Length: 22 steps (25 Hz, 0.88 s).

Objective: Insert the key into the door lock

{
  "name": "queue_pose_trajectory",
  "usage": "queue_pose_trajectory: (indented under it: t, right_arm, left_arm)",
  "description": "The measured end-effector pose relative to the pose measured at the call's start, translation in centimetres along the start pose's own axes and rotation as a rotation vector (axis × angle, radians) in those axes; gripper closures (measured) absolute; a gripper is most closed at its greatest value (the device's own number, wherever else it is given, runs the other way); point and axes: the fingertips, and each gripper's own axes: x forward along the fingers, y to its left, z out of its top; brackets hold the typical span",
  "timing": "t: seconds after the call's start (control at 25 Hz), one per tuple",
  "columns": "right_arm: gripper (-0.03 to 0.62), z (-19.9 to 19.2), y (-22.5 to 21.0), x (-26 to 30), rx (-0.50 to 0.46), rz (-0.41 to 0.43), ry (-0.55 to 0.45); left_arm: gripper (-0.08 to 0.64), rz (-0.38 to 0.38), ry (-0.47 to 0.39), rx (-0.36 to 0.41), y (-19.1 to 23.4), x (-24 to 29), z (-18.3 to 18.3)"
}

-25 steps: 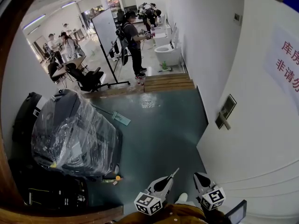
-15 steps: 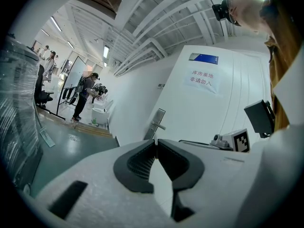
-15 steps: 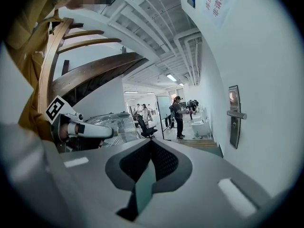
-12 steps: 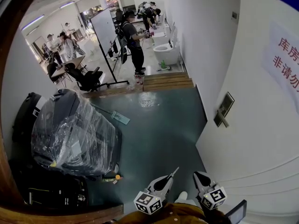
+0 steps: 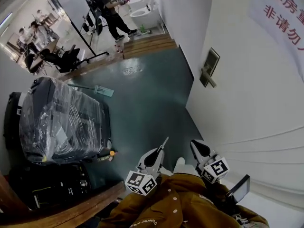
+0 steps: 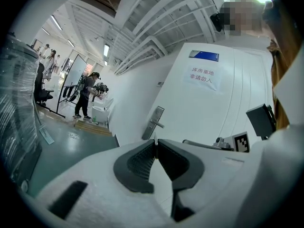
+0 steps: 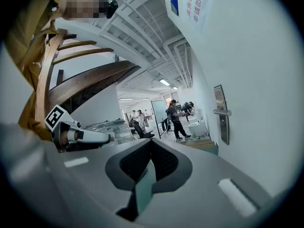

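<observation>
Teal floor (image 5: 147,94) is running along a white door (image 5: 247,108) down the frame's right side. The key (image 5: 164,142) is poking out of the left gripper (image 6: 155,144), whose jaws are pinching it, low centre. The door lock (image 5: 209,66) is sitting well apart, upper right, with only floor lying between. The right gripper (image 7: 150,144) is hanging just beside, jaws pressed together. A plastic-wrapped machine (image 5: 61,122) is sitting at left.
</observation>
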Motion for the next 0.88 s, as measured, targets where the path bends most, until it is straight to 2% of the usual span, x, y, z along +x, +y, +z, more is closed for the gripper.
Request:
queue_pose_trajectory:
  t: [0.24, 0.48, 0.88]
  right_arm:
    - [0.584, -0.9, -2.5, -0.9, 0.004, -0.052, 0.033]
    - [0.584, 0.4, -6.2, 2.3, 0.002, -0.114, 0.036]
    - [0.583, 6.9, -12.8, 14.0, -0.069, -0.239, -0.009]
  left_arm:
    - [0.537, 0.022, 0.003, -0.072, 0.7, 1.3, -0.4]
    - [0.537, -0.017, 0.028, -0.093, 3.7, 6.3, 1.4]
    - [0.537, -0.205, 0.091, -0.056, 10.7, 17.9, 9.6]
